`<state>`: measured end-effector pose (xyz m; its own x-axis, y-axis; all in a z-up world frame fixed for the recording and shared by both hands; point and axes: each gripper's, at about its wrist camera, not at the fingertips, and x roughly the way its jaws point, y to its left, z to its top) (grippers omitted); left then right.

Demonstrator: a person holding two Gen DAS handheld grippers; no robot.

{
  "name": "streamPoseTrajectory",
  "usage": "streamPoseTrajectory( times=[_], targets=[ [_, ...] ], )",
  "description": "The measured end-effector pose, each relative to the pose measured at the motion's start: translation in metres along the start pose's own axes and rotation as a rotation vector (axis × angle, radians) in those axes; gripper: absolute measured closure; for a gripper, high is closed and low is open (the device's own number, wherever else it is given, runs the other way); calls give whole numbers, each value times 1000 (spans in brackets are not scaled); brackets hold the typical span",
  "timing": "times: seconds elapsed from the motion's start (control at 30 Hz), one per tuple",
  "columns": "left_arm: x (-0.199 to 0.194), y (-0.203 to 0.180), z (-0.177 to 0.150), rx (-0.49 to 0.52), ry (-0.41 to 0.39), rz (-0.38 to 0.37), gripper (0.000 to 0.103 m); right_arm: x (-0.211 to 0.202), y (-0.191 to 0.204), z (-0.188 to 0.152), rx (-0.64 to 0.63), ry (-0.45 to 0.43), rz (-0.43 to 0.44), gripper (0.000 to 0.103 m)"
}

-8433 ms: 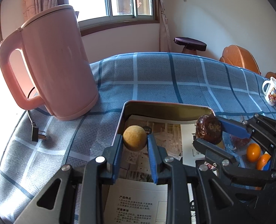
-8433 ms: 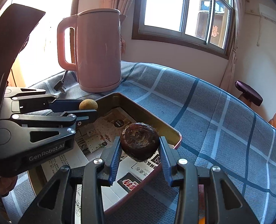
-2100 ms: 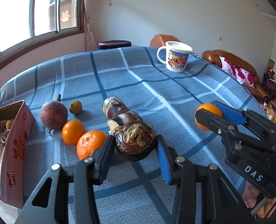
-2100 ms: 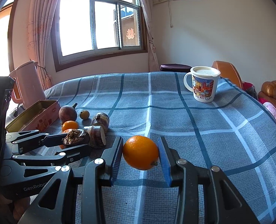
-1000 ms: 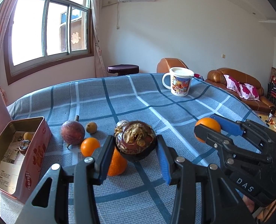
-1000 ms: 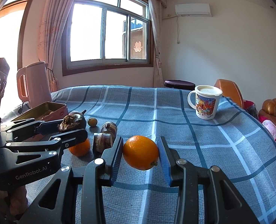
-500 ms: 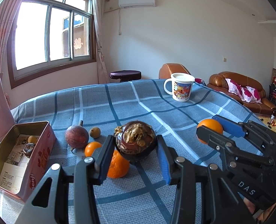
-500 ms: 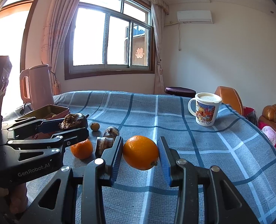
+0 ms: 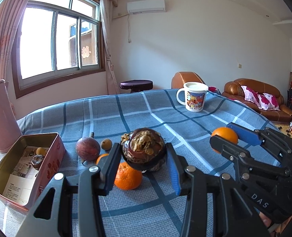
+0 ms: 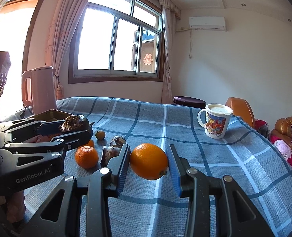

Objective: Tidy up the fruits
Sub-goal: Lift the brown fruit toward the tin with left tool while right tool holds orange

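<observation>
My left gripper (image 9: pixel 144 155) is shut on a dark wrinkled fruit (image 9: pixel 145 149), held above the blue checked tablecloth (image 9: pixel 136 112). My right gripper (image 10: pixel 149 161) is shut on an orange (image 10: pixel 149 161), also lifted off the cloth; the orange (image 9: pixel 224 137) shows at the right of the left wrist view too. On the cloth lie a tangerine (image 9: pixel 128 176), a smaller one (image 9: pixel 101 158), a purple round fruit (image 9: pixel 87 149), a small yellowish fruit (image 9: pixel 106 144) and two dark fruit halves (image 10: pixel 114 149). An open pink tin (image 9: pixel 53 154) at the left holds a yellow fruit and a dark one.
A pink kettle (image 10: pixel 41 87) stands behind the tin at the far left. A lidded cartoon mug (image 10: pixel 216 121) sits at the far right of the table. Brown sofas and a stool stand beyond the table's far edge.
Both grippers have tilted up a little with their fruits, so more of the room and less of the table shows. Both grips are unchanged.
</observation>
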<state>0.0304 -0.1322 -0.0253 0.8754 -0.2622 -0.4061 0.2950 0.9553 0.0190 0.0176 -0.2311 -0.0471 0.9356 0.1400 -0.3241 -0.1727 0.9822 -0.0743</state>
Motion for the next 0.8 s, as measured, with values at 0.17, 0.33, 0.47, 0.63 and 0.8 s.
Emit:
streamPoseTrajectory(
  times=[0.17,0.33,0.47,0.63,0.8],
  targets=[
    [-3,2,1,0,-10,6,57,1,5,2,-13,10,4,63],
    [-6,8,3,-8,-4,17,57,-3,9,10,-23,13,-3,63],
    [-13,15,6,-18,-15,24,57,-6,13,18,-24,12,4,63],
    [-22,22,9,-21,-28,39,57,-11,23,31,-34,5,33,63],
    [-24,34,9,-37,-19,74,57,-7,35,44,-33,8,80,63]
  ],
)
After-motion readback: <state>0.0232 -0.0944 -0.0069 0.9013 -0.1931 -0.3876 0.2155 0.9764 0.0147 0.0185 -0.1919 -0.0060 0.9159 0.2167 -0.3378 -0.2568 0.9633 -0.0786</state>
